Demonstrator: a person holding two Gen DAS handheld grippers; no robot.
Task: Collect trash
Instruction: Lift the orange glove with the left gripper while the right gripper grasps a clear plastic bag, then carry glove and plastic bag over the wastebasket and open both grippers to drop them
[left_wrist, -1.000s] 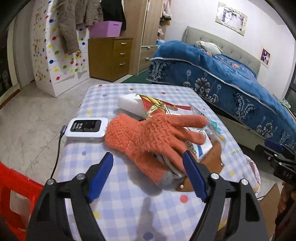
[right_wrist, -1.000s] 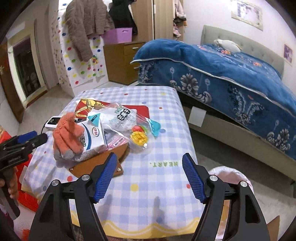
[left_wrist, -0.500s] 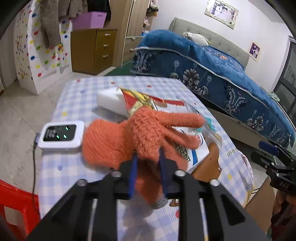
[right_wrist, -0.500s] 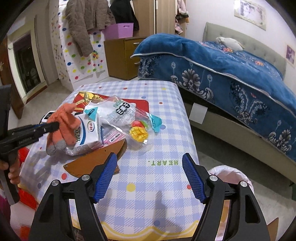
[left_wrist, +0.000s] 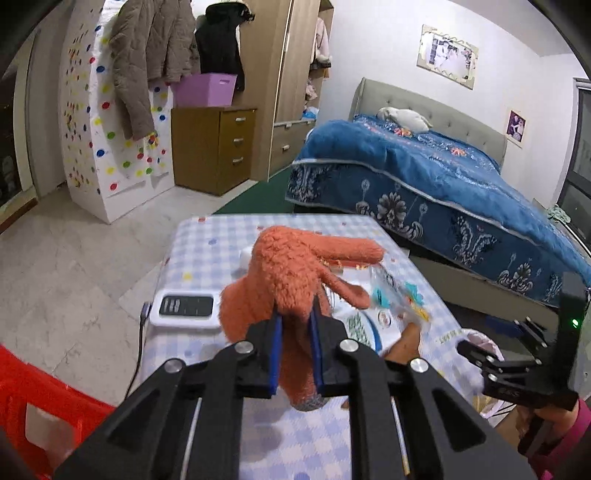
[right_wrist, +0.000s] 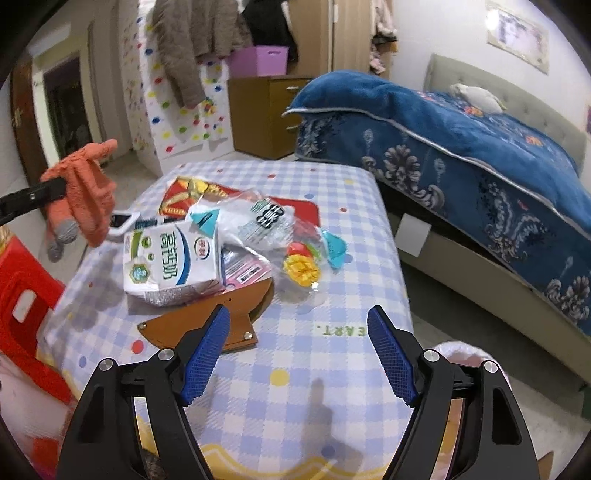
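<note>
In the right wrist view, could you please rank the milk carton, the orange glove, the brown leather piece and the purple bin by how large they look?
1. milk carton
2. brown leather piece, partly under the carton
3. orange glove, held off the table in the left gripper, looks about as large as the leather, so I would not separate them
4. purple bin, far back, so smallness may mislead

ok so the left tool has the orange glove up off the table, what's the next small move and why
Probably carry the orange glove sideways and set it down clear of the pile. It hangs pinched in the left tool, whose jaws are closing on it. It is clothing, not rubbish, and it now hangs clear of the milk carton and snack bags. The right tool is open and empty, facing them.
</note>
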